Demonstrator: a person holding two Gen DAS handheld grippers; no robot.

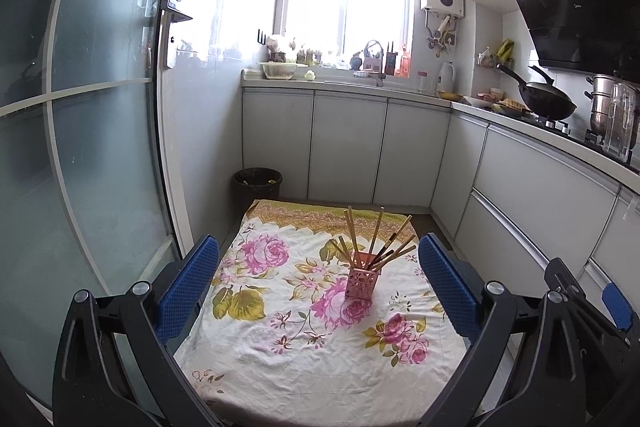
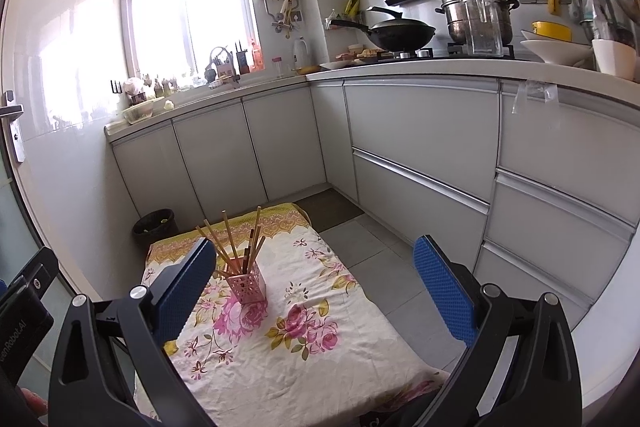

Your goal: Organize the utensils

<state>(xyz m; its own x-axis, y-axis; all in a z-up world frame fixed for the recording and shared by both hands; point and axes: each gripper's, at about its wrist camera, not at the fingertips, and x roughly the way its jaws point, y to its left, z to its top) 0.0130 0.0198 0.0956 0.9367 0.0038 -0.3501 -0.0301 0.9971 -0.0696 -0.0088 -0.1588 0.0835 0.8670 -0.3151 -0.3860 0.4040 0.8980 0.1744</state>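
A pink perforated utensil holder (image 1: 361, 279) stands upright on a floral cloth on a low table (image 1: 280, 355). Several wooden chopsticks (image 1: 376, 239) stand in it, fanned out. My left gripper (image 1: 318, 279) is open and empty, held above the near part of the table, well short of the holder. In the right wrist view the holder (image 2: 247, 286) and chopsticks (image 2: 236, 247) sit just right of my left blue finger. My right gripper (image 2: 316, 287) is open and empty, above the table's right side. The right gripper also shows at the left wrist view's right edge (image 1: 616, 307).
A black waste bin (image 1: 258, 185) stands on the floor beyond the table's far left corner. Grey cabinets (image 2: 420, 147) line the back and right. A glass door (image 1: 80, 147) is at the left. A wok (image 2: 400, 33) and steel pot (image 2: 476, 11) sit on the stove.
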